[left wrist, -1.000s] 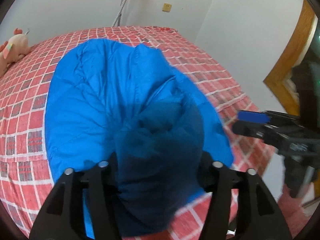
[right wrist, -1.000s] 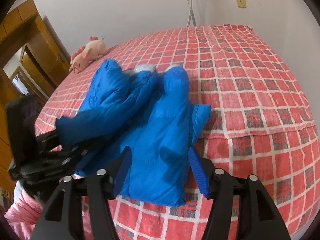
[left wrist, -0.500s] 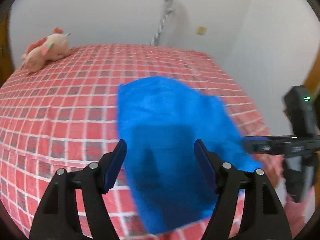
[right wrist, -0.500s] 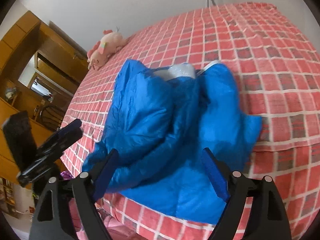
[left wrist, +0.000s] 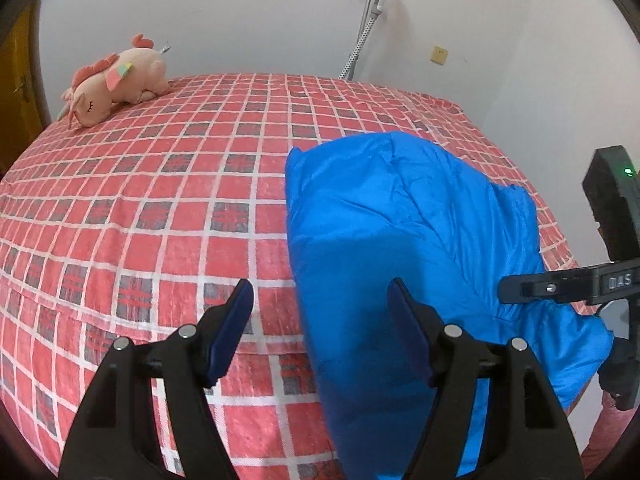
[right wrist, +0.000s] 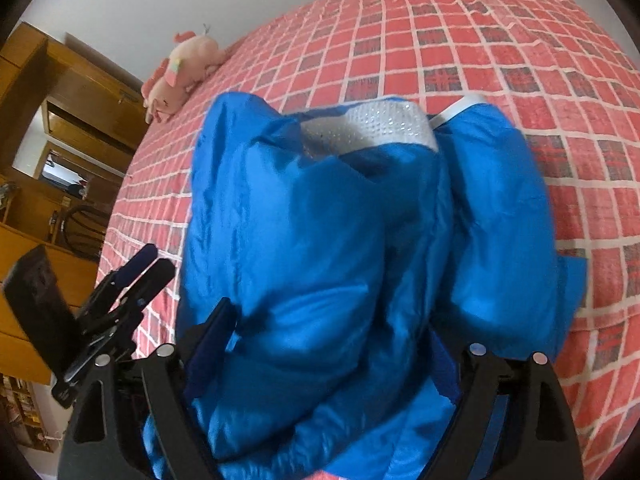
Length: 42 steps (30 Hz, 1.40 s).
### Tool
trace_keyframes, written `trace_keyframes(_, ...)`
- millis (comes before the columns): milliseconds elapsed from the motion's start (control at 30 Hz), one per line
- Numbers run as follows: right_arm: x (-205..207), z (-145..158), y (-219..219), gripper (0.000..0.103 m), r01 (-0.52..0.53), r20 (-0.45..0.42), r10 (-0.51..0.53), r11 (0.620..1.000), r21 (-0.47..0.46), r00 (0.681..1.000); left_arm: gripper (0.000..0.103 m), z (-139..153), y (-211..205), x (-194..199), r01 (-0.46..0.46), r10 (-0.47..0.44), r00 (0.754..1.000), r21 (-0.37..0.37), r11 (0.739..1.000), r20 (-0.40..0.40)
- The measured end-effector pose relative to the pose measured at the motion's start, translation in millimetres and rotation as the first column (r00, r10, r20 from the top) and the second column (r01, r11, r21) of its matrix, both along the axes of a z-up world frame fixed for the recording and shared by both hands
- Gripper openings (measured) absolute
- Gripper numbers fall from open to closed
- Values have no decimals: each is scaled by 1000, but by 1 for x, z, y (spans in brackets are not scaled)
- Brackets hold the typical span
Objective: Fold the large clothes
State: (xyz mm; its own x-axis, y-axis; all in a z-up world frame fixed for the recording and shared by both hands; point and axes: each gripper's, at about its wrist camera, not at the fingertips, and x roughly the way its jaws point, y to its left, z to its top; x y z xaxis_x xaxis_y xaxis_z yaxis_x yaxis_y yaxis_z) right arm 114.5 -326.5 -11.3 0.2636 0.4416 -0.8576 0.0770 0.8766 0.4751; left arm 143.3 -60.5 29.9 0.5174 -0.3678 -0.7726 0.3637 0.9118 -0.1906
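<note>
Puffy blue jacket [right wrist: 360, 248] bunched on checked bed [left wrist: 160, 208], white lining showing

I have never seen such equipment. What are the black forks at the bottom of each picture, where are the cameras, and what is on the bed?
The black forks are two-finger grippers which a person holds, one in each hand. A camera on each looks forward along its fingers. On the red checked bed lies a blue padded jacket and, far back, a pink plush toy. The left gripper is open and holds nothing. The jacket bulges between the right gripper fingers; whether they clamp it is unclear.
</note>
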Motion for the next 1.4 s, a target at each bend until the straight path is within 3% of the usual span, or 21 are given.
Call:
trace_keyframes(133,6,-5,9,82,-7,6,7,1000,-20,1000,69,-3,3,2,0,0,1000,1,1000,9)
trace_keyframes(300,7,3,23,59,-36,58,40,997,-72,998,70,-6,5,2,-3,3,1000,-3,1000,10)
trace_keyframes(467,4,17,32,29,-74,112,87,990,-117,990,70,-9,7,4,-7,7,1000,-17,1000,-12)
trace_keyframes(567,3,27,34,22,-90,137,107,988,-126,985,70,-8,8,3,-13,13,1000,-20,1000,-10)
trace_keyframes(867,-8,71,7,17,-64,236,77,996,-65,969,71,6,-6,-14,31,-31,999,-44,999,9)
trace_keyframes(1033,-23,80,-31,17,-5,264,18,999,-52,964,73,10,-35,-26,92,-91,995,-39,995,29)
trace_keyframes(1200,-36,47,-79,17,59,190,-57,998,-6,980,74,3,-66,-36,149,-149,988,-21,989,31)
trace_keyframes(1400,-48,-7,-107,31,72,126,-80,995,68,989,76,-22,-87,-39,182,-183,983,23,983,11)
